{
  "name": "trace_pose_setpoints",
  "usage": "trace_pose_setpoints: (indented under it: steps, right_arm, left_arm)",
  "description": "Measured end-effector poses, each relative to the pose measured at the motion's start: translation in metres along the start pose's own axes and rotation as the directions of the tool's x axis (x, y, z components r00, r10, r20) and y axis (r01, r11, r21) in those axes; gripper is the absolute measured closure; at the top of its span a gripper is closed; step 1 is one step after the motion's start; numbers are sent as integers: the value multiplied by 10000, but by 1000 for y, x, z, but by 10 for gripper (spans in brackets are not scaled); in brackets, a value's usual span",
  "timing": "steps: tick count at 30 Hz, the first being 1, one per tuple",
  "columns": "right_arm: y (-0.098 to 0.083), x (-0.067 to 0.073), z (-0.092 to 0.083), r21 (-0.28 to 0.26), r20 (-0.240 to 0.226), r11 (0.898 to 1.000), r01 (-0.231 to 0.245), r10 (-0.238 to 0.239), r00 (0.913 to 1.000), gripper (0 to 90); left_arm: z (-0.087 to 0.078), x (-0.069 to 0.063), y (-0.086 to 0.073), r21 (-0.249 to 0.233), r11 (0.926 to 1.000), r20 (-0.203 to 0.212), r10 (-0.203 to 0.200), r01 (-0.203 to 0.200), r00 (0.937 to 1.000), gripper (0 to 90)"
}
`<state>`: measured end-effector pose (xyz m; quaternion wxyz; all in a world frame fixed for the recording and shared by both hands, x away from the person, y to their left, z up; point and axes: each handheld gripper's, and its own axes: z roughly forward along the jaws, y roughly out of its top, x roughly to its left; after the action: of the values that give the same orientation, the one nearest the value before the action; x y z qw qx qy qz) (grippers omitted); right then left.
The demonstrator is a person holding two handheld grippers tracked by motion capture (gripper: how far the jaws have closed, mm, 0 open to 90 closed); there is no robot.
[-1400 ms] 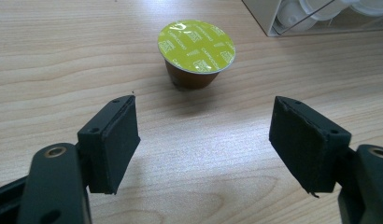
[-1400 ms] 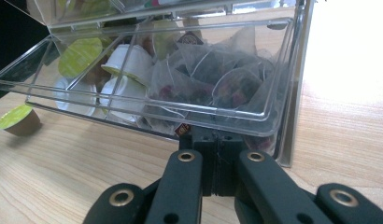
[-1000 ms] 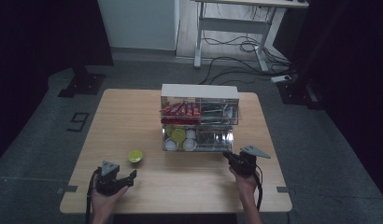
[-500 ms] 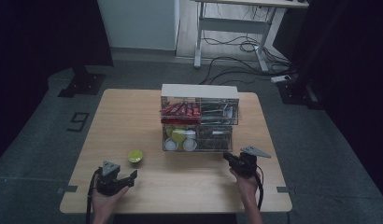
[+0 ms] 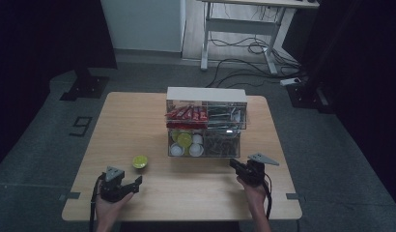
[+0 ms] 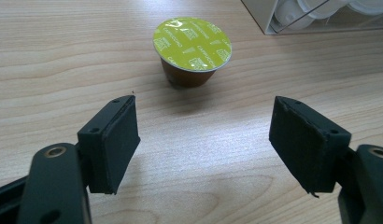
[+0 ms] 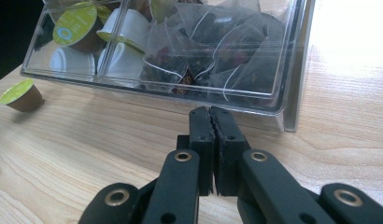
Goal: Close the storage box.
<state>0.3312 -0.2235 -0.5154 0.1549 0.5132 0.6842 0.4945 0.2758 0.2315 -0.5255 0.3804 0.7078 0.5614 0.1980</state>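
Note:
A coffee capsule (image 5: 139, 161) with a lime-green foil lid stands alone on the wooden table (image 5: 133, 121). In the left gripper view the capsule (image 6: 192, 44) sits upright just beyond my left gripper (image 6: 203, 140), whose jaws stand wide open with nothing between them. The left gripper (image 5: 132, 185) rests near the table's front left. My right gripper (image 5: 233, 165) is at the front right, shut and empty. Its tips (image 7: 209, 112) point at the clear lower drawer (image 7: 273, 105) of the organizer (image 5: 205, 94), a short way off it.
The two-tier clear organizer holds red sachets and dark packets above, capsules (image 7: 77, 23) and tea bags (image 7: 213, 51) below. Its corner (image 6: 292, 23) lies right of the lone capsule (image 7: 20, 95). Beyond the table stand a desk frame (image 5: 239, 29) and floor cables.

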Motion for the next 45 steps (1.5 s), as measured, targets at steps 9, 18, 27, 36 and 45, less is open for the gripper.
trace_pose_setpoints:
  steps: [9,18,27,36,45]
  right_arm:
    - [7,4,-10,-651,15,9974,309,-309,9995,740]
    - [12,8,-18,-856,146,9913,1004,-995,9949,495]
    - [-6,-2,-31,-938,294,9797,1770,-1750,9841,477]
    - [-25,-22,-42,-484,541,9843,1698,-1671,9844,464]
    - [-46,-51,-58,-93,886,9911,1330,-1316,9873,441]
  left_arm:
    - [-1,-3,2,-94,9999,12,89,-89,10000,242]
    - [-4,-3,3,-220,9997,161,146,-142,9998,242]
    - [-6,-2,3,-240,9995,115,199,-196,9997,241]
    - [-4,-1,2,-175,9996,108,239,-237,9997,241]
    - [-3,-1,2,-152,9996,72,250,-249,9997,241]
